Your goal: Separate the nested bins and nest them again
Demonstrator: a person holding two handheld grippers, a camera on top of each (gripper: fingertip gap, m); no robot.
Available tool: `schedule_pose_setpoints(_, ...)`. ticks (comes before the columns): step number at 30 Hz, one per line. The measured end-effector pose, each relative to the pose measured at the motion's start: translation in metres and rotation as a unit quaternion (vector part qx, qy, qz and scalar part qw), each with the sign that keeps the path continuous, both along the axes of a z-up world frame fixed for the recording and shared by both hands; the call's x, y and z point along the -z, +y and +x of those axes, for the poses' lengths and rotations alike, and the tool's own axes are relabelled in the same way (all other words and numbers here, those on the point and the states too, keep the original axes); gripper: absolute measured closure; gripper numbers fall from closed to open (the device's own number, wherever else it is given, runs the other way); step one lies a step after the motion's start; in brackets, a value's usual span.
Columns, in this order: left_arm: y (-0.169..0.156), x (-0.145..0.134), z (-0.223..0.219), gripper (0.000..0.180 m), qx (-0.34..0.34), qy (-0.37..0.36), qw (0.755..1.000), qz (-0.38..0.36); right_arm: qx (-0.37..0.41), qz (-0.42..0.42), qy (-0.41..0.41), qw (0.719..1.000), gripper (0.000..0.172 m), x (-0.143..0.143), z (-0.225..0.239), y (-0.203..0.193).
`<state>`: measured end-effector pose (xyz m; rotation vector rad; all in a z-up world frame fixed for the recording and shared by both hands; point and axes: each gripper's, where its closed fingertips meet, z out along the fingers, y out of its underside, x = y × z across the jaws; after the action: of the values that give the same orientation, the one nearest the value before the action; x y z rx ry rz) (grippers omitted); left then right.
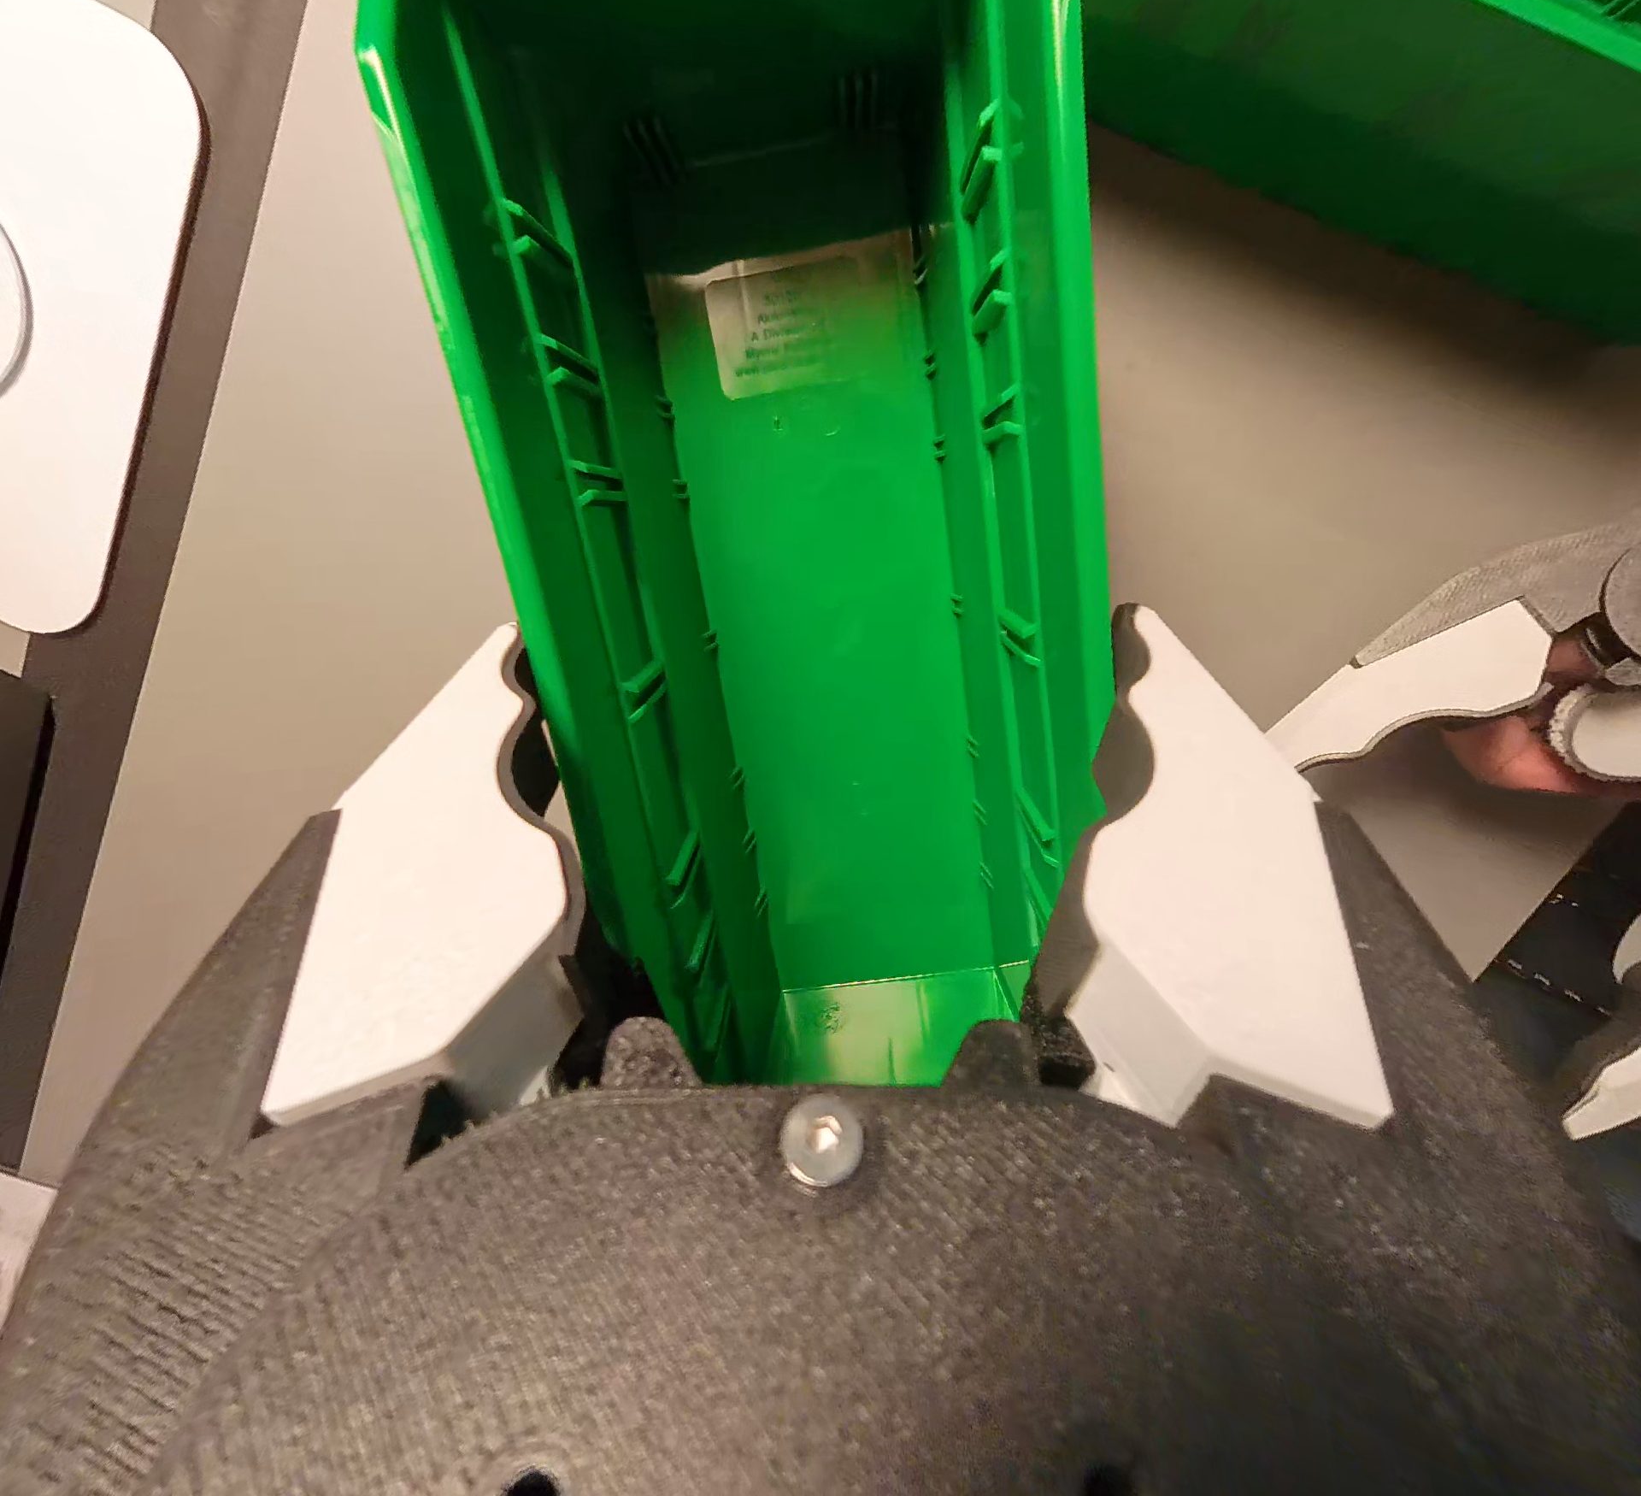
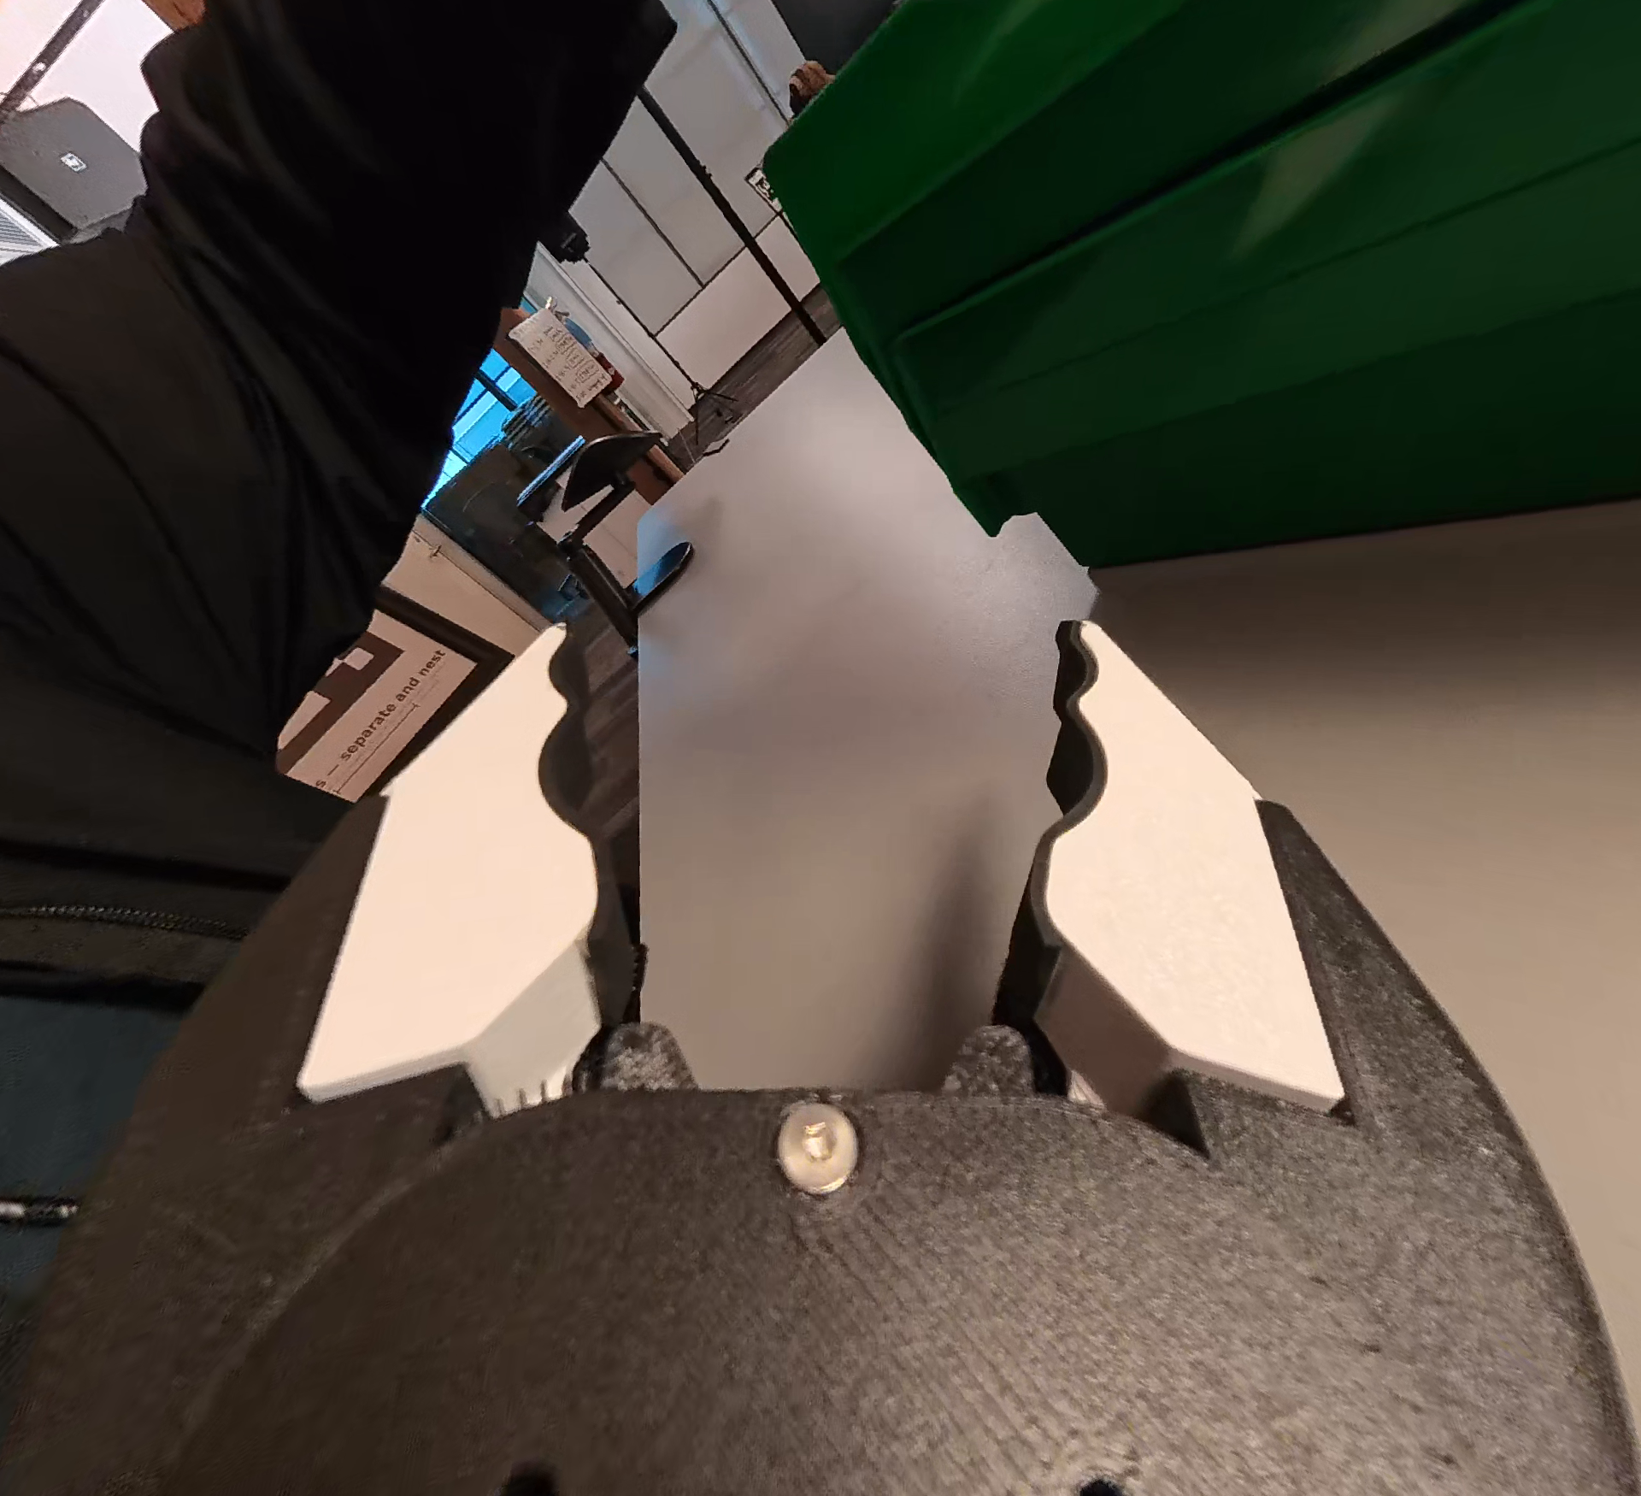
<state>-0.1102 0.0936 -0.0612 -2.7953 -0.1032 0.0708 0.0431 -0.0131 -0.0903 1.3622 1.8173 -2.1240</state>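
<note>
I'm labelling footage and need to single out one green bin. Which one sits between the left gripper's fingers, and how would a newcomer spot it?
On the pale tabletop, look straight ahead of the left gripper. The narrow green bin runs lengthwise between its white fingers, open side toward the camera. Unlike the other green bin at upper right, it shows a pale sticker on its floor.

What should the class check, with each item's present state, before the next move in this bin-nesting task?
1. Left gripper gripping the narrow green bin: fingers sit against both side walls. Ok.
2. Right gripper free to help: open, with only bare table between its fingers. Ok.
3. Narrow green bin empty: only a sticker on its floor. Ok.
4. Other green bins steady on the table: they seem to rest there. Ok.
5. Narrow green bin lifted clear of the table: cannot tell.
6. Right gripper apart from the other green bins: ok.
</note>
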Motion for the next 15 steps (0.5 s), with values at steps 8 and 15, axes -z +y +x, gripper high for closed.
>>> schedule_pose_setpoints(8,-0.0019,-0.0024,-0.0019,0.071,-0.017,0.005,1.0,-0.004,-0.004,-0.004,-0.002,1.0,0.063,-0.0003,0.0004,-0.0003)
schedule_pose_setpoints(15,-0.0035,-0.0032,-0.0031,0.074,-0.028,0.009,1.0,-0.01,-0.009,-0.007,-0.003,1.0,0.064,-0.0006,0.001,-0.001)
